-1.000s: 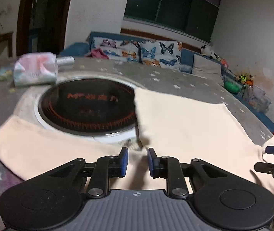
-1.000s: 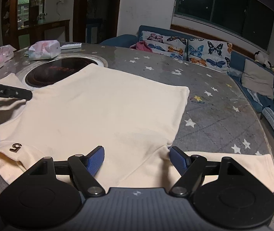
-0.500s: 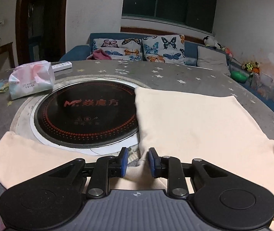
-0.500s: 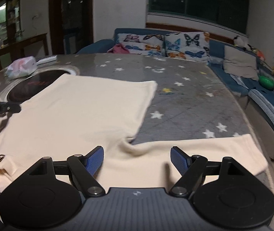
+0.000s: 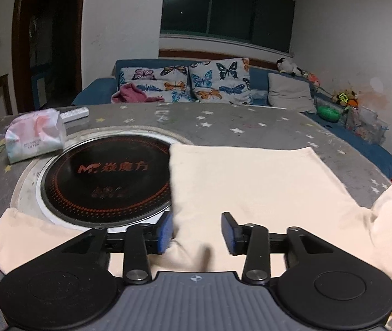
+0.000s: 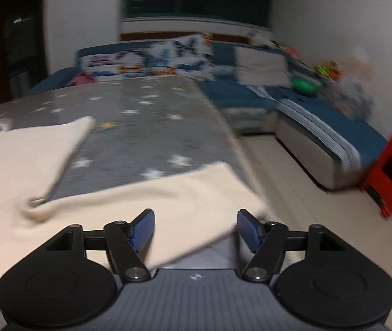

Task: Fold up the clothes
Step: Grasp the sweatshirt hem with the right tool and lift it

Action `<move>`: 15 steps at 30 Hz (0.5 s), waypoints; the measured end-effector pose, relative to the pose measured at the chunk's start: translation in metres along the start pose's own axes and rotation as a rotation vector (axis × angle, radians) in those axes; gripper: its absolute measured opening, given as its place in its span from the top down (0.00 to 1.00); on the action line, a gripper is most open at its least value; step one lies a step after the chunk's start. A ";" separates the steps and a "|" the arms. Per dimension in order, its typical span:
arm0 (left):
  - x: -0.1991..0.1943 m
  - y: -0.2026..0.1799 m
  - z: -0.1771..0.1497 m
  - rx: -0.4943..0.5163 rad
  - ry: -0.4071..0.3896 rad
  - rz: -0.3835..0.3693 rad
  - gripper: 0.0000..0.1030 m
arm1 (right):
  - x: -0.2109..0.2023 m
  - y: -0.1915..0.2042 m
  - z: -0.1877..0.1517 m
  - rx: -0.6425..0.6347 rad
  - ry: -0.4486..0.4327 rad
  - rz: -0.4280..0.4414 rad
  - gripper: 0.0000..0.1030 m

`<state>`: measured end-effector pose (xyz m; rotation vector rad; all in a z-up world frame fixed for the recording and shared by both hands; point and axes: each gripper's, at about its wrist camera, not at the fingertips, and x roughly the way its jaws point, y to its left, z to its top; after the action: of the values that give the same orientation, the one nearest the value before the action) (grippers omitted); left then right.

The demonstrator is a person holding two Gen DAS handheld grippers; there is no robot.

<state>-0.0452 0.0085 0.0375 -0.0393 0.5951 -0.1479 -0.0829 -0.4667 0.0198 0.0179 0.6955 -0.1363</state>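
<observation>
The cream shirt (image 5: 251, 182) is soft matt cloth lying on a grey star-printed table cover (image 5: 223, 121) with a dull sheen. Left of the shirt, the round black cooktop (image 5: 104, 182) looks like glossy glass, and beyond it sits a tissue pack (image 5: 34, 135) in shiny plastic wrap.

Induction cooktop (image 5: 107, 182), left of centre in the left wrist view: orange "M" logo plus Chinese characters. Tissue pack (image 5: 34, 135), upper left: small print, unreadable.
</observation>
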 end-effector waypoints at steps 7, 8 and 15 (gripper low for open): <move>-0.003 -0.023 0.002 0.044 0.001 -0.046 0.52 | 0.012 -0.033 -0.002 0.112 -0.002 -0.028 0.58; -0.002 -0.026 0.001 0.050 0.004 -0.051 0.52 | 0.013 -0.034 -0.001 0.116 -0.005 -0.028 0.61; -0.001 -0.045 -0.002 0.080 0.024 -0.091 0.50 | 0.015 -0.039 -0.003 0.130 -0.034 -0.032 0.89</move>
<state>-0.0531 -0.0361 0.0398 0.0134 0.6111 -0.2608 -0.0787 -0.5069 0.0091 0.1288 0.6519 -0.2125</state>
